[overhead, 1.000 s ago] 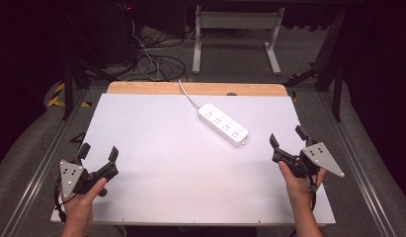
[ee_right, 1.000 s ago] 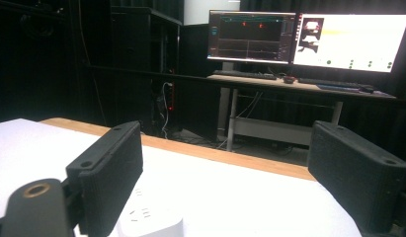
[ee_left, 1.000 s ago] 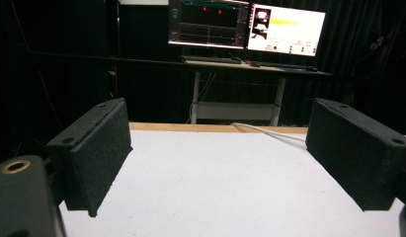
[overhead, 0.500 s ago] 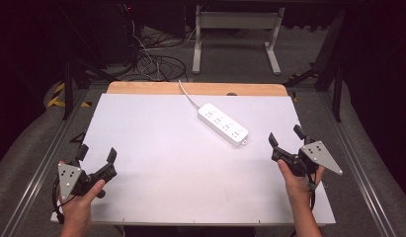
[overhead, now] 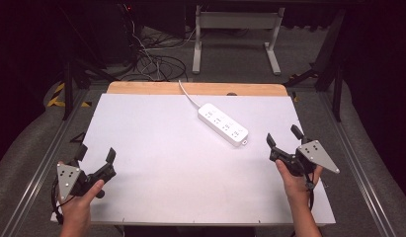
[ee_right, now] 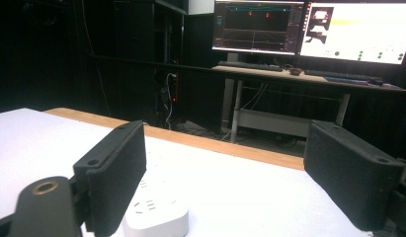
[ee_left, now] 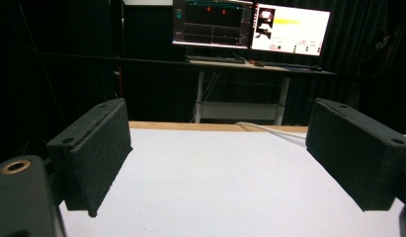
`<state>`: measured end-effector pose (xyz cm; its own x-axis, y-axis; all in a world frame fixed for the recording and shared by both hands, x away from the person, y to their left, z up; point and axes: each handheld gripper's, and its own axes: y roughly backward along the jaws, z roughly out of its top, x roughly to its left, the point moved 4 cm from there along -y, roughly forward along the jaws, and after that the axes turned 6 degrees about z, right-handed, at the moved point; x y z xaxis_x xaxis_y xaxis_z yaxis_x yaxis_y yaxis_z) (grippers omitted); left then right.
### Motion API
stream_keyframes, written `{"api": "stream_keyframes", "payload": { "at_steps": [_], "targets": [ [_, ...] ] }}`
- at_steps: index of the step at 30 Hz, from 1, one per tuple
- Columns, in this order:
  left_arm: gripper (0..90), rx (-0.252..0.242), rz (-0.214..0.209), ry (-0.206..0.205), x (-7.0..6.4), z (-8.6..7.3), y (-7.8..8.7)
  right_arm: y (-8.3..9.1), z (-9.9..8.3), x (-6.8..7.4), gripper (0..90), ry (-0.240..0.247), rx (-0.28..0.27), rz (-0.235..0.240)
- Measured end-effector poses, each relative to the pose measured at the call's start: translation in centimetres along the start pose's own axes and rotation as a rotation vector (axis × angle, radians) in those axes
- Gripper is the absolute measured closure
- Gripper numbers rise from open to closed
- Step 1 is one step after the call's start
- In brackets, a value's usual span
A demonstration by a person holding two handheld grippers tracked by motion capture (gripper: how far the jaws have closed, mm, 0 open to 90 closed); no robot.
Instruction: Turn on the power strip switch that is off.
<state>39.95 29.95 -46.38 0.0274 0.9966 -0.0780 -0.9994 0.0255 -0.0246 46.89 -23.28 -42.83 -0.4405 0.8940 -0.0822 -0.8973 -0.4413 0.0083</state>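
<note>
A white power strip lies on the white table top, right of centre toward the back, with its white cable running off the far edge. My left gripper hovers at the table's front left corner, open and empty. At the front right my right gripper is open too, just right of and nearer than the strip. In the right gripper view the strip's end sits by the left jaw. In the left gripper view the cable crosses the far table between the wide-apart jaws.
A wooden strip borders the table's far edge. Beyond it stand a desk frame and tangled floor cables. Monitors glow on a desk behind. Metal rails run along both table sides.
My left gripper has drifted slightly toward the front of the table. The right gripper and the power strip have stayed put.
</note>
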Motion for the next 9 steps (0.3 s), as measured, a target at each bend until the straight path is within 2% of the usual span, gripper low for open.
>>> {"api": "stream_keyframes", "payload": {
  "at_steps": [9],
  "targets": [
    [10.7,-0.002,0.004,-0.003,0.06,-0.03,-0.06,-0.07,-0.01,0.07,14.7,-0.001,-0.002,0.011]
  ]
}}
